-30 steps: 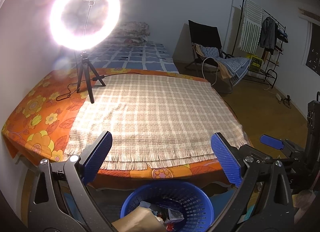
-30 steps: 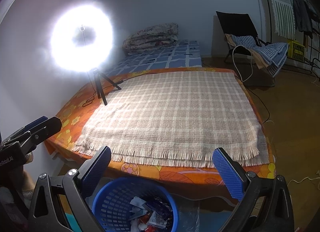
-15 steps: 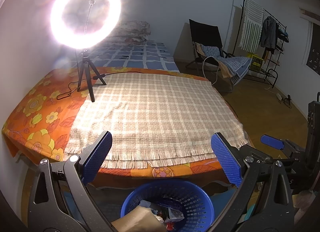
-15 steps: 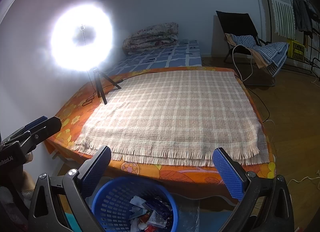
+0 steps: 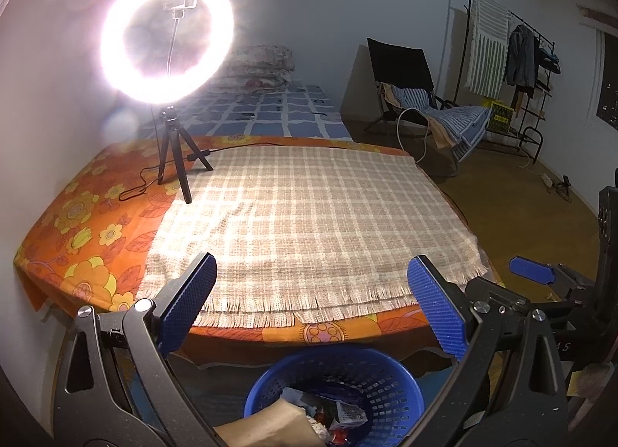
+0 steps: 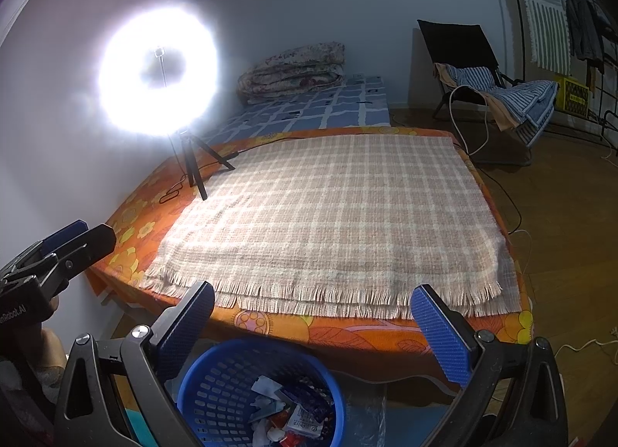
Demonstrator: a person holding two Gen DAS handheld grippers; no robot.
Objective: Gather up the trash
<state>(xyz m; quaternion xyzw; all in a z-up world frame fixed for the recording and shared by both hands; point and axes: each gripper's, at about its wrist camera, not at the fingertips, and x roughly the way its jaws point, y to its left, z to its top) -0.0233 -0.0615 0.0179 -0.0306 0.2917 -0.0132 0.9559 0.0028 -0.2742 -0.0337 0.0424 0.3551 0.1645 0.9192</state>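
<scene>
Nothing moved; both claws wide, basket full.

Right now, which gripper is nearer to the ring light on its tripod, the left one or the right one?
Left. The left gripper is on the ring light side of the bed, while the right gripper is beside it, farther from the light. Both hover open above the blue basket.

A blue plastic basket is standing upright on the floor just beside the bed. Wrappers and a brown paper bag are lying inside it.
</scene>
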